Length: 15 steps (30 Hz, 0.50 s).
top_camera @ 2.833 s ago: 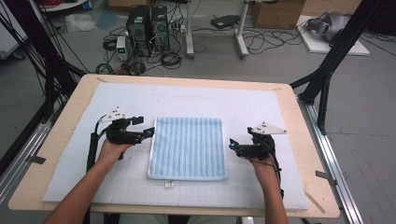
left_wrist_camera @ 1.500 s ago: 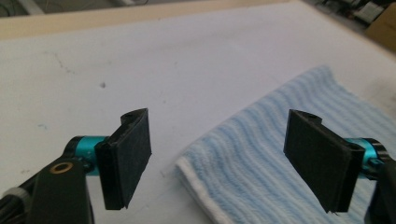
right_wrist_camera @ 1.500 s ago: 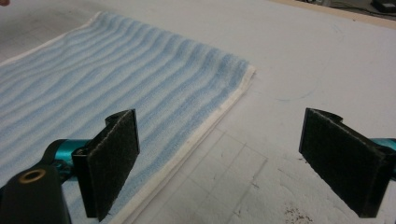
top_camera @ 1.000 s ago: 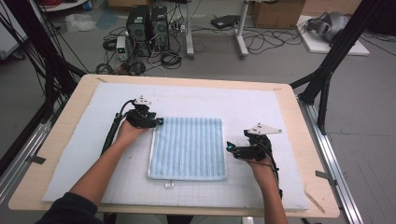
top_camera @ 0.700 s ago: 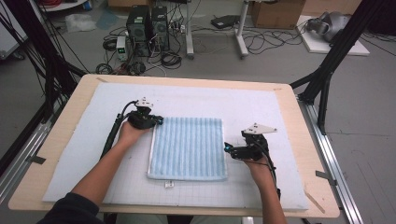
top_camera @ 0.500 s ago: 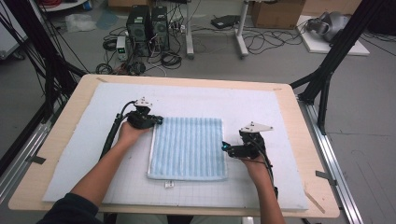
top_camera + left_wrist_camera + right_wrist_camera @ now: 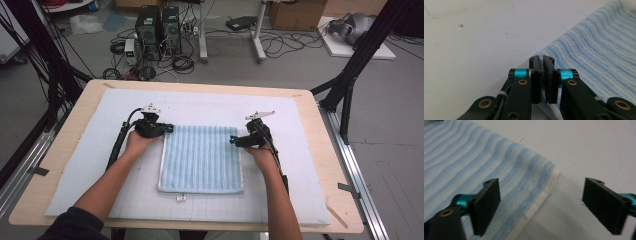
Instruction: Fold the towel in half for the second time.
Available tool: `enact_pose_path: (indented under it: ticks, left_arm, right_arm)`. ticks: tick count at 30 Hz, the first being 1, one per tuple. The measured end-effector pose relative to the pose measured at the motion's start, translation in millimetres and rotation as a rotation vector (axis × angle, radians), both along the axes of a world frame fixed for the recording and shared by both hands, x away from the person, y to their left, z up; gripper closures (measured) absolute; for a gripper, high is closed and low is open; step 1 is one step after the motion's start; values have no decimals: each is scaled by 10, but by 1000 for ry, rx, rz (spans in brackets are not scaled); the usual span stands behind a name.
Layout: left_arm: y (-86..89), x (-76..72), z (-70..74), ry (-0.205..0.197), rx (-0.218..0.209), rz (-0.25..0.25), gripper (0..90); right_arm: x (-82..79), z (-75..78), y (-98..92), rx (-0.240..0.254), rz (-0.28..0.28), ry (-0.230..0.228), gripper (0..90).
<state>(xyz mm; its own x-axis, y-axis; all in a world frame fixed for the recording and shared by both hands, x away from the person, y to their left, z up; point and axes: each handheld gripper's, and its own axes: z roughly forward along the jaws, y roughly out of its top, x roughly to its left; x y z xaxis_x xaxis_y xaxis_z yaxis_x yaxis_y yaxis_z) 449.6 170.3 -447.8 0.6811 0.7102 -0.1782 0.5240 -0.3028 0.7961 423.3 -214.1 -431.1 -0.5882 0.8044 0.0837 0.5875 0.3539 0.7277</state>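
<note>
A light blue striped towel (image 7: 200, 157) lies flat on the white mat, its white hem along the edges. My left gripper (image 7: 170, 128) is at the towel's far left corner. In the left gripper view the left gripper (image 7: 542, 60) has its pads pressed together on the towel (image 7: 599, 50) corner, with a bit of white hem between them. My right gripper (image 7: 232, 141) is at the far right corner. Its jaws have just been closing a little, but the right gripper (image 7: 542, 192) still stands wide, with the towel (image 7: 474, 157) hem between the jaws and untouched.
The white foam mat (image 7: 300, 120) covers most of the wooden table (image 7: 334, 165). A small white tag (image 7: 180, 198) lies just in front of the towel. Black frame posts stand at both table sides, with computers and cables on the floor beyond.
The left gripper went from the towel's left side to its far left corner and shut there. The right gripper slid left and away from me to the far right corner.
</note>
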Motion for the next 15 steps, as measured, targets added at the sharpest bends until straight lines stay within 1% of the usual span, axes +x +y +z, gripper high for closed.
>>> enact_pose_path:
  ticks: [1,2,3,4,6,7,8,9,10,11,12,13,14,15]
  left_arm:
    - [6,0,-4,0,0,0,852]
    - [8,0,-11,3,-6,5,852]
    - [8,0,-11,3,-6,5,852]
    - [17,3,-17,9,-14,9,852]
    - [20,5,-16,9,-15,10,852]
    - [16,4,-13,5,-18,13,853]
    - [16,4,-13,5,-18,13,853]
    - [16,4,-14,6,-17,13,853]
    - [16,5,-18,9,-15,13,855]
    - [16,5,-18,9,-15,13,857]
    - [18,7,-21,10,-9,9,857]
    - [15,8,-27,10,-5,7,858]
    - [15,8,-32,12,-7,9,859]
    - [15,14,-35,10,-8,12,860]
  right_arm:
    - [32,-2,6,-3,-1,-7,235]
    - [68,-7,15,-6,-8,-5,237]
    - [68,-7,15,-6,-8,-5,237]
    - [134,-26,42,1,-7,12,281]
    - [159,-33,65,-2,-2,20,296]
    - [209,-49,111,-14,8,26,352]
    - [209,-49,111,-14,8,26,352]
    - [235,-61,129,-26,17,34,374]
    - [277,-93,147,-33,23,47,423]
    - [277,-93,147,-33,23,47,423]
    - [283,-103,146,-28,20,45,460]
    - [287,-103,139,-22,16,36,518]
    - [287,-104,134,-16,15,41,560]
    - [281,-98,139,-23,37,41,703]
